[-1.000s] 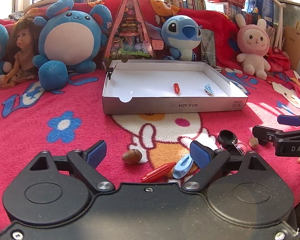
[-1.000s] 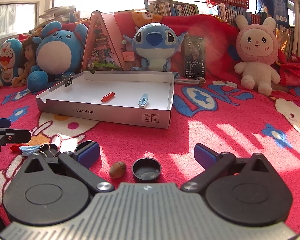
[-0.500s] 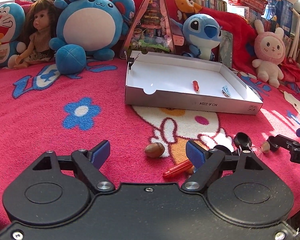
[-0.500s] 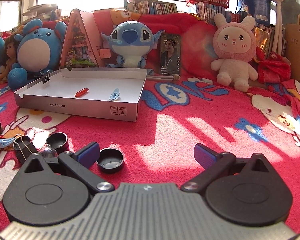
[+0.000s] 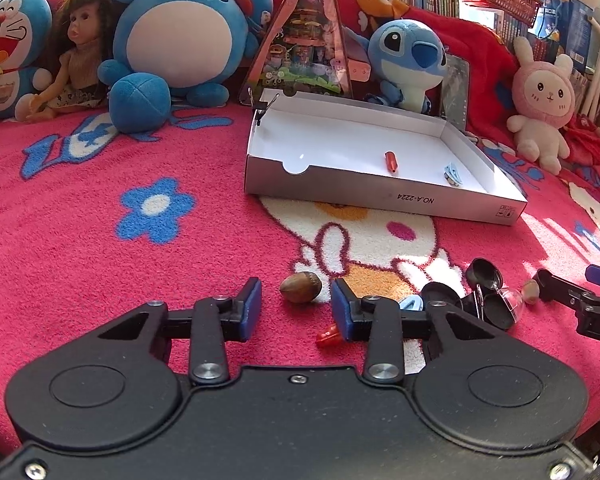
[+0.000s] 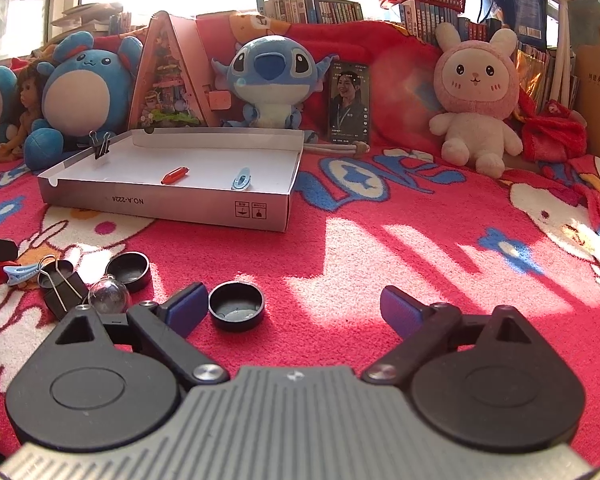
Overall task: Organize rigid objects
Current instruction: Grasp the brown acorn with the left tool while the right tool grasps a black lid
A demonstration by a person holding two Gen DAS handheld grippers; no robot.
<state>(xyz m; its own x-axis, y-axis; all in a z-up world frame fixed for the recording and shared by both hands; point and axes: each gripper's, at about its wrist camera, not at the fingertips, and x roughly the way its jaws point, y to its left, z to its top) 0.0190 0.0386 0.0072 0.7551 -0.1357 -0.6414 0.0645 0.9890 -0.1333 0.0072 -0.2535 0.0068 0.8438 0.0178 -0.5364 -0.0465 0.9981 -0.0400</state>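
A brown acorn (image 5: 300, 287) lies on the red blanket between the pads of my left gripper (image 5: 296, 306), which is half closed around it without touching. A red clip (image 5: 328, 334) and a light blue clip (image 5: 411, 303) lie just right of it. My right gripper (image 6: 294, 312) is open and empty; a black cap (image 6: 237, 306) sits beside its left pad (image 6: 188, 312). Another black cap (image 6: 128, 266), a black binder clip (image 6: 62, 286) and a clear ball (image 6: 109, 298) lie to its left. The white box (image 5: 380, 192) holds a red clip (image 5: 391, 162) and a blue clip (image 5: 452, 174).
Plush toys, a doll and a triangular toy house (image 5: 312, 40) line the back. A phone (image 6: 349, 102) leans behind the box. A binder clip (image 6: 100, 146) grips the box's far corner. A small acorn (image 5: 530, 291) lies by the right gripper's finger.
My left gripper has moved forward and left and narrowed around the brown acorn. My right gripper has shifted right, so the black cap now sits by its left pad.
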